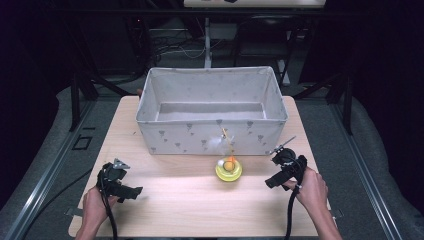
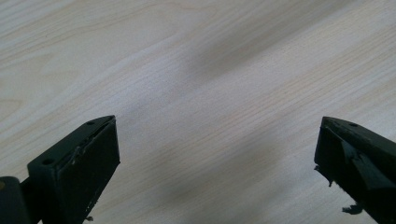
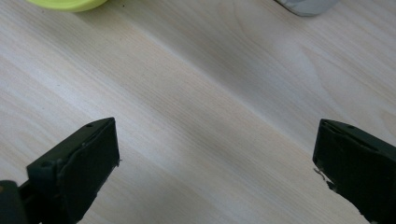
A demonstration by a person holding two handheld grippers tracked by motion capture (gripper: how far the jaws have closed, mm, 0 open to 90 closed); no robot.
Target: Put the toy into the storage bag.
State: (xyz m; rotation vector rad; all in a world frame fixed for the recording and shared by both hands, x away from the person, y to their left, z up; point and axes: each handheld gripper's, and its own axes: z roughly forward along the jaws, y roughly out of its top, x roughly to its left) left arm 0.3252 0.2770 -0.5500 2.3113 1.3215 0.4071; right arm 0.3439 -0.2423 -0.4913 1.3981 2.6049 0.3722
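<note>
A yellow-green round toy (image 1: 229, 170) with an orange ball and a feathered stick on top sits on the wooden table (image 1: 190, 200), just in front of the fabric box (image 1: 212, 132). My left gripper (image 1: 131, 192) rests low at the table's left front, open, with bare wood between its jaws (image 2: 217, 140). My right gripper (image 1: 272, 181) is to the right of the toy, open and apart from it. The toy's yellow-green rim (image 3: 70, 3) and a corner of the grey box (image 3: 306, 5) peek in at the top of the right gripper view.
The grey fabric box with a small printed pattern stands open-topped across the back half of the table. Dark frame legs and cables lie beyond the table. Bare wood spreads between the two grippers at the front.
</note>
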